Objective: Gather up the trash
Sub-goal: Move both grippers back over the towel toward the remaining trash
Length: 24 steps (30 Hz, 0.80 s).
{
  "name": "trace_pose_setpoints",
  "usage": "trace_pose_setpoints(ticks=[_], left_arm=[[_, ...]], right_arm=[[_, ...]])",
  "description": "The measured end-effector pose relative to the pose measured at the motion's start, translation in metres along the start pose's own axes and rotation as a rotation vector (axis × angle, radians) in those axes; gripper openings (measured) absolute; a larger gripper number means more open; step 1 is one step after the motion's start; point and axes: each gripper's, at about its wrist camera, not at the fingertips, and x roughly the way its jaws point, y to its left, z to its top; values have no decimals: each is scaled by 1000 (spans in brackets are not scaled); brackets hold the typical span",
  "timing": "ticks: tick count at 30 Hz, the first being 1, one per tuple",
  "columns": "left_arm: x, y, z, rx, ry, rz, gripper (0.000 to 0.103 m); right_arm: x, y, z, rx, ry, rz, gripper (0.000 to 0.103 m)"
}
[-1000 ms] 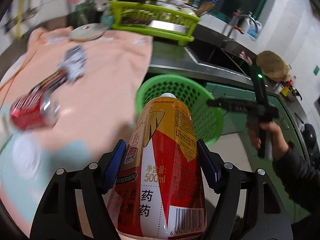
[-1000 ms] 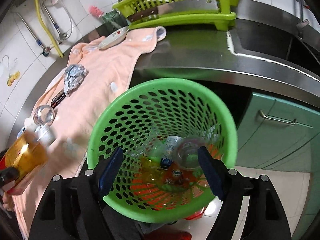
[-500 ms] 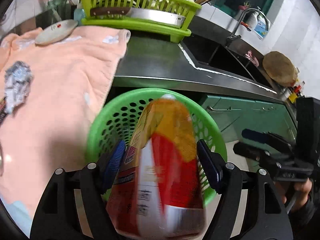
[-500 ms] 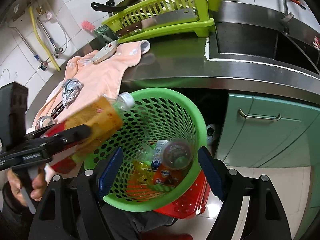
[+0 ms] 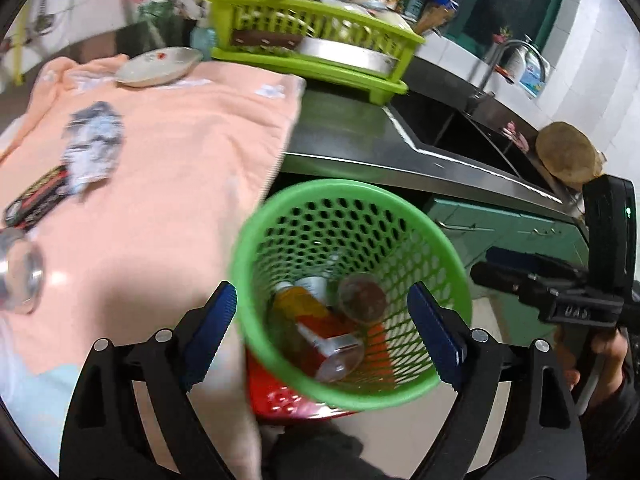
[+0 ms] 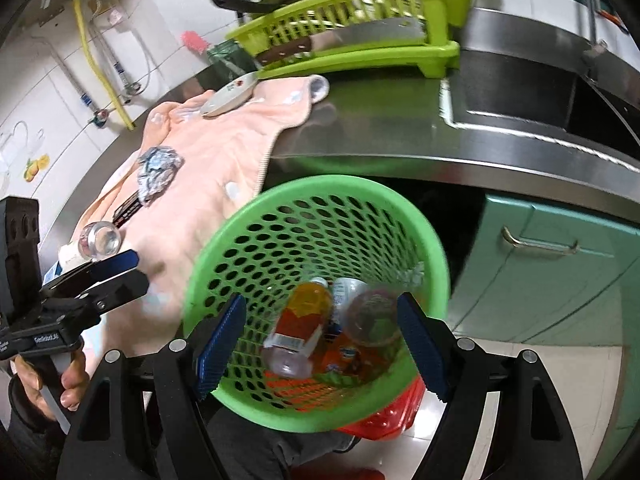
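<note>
Both tools are held above the green perforated basket [image 5: 440, 240]. The left tool [image 5: 323, 332] is spread wide and empty; the right tool [image 6: 320, 336] is likewise spread wide with nothing between its pads. The orange-and-red drink bottle [image 5: 316, 332] is seen lying inside the basket, cap end toward the worktop side, beside a clear plastic cup [image 5: 362, 298] and other bottles.

The remaining trash lies on the peach towel [image 5: 180, 168] spread over the steel worktop [image 5: 360, 140], to the left of the basket and forward of both tools. The left tool is judged the nearer. Noted there: a crumpled foil wrapper [image 5: 94, 140], a flat dark packet [image 5: 34, 200] just beside it with its long axis running diagonally toward the towel's near edge, and a clear bottle [image 5: 18, 272] at the left margin, lying with one end toward the camera. The bottle is blurred in the left wrist view, so its exact lie cannot be confirmed.

A white dish [image 5: 158, 66] rests at the far end of the towel, near a green dish rack [image 5: 320, 40] holding a cleaver [image 6: 340, 40]; neither is judged to be trash. Nothing stands between the left tool and the bottle. A sink [image 5: 460, 136] lies well apart on the right.
</note>
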Motion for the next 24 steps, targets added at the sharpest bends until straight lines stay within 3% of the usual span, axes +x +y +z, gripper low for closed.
trace_pose_setpoints(ticks=[6, 24], left_arm=[[-44, 43, -15, -78, -38, 65, 86], [-166, 179, -85, -334, -124, 365, 86]], right_arm=[[10, 39, 9, -69, 13, 57, 75], [73, 225, 36, -459, 126, 270, 75]])
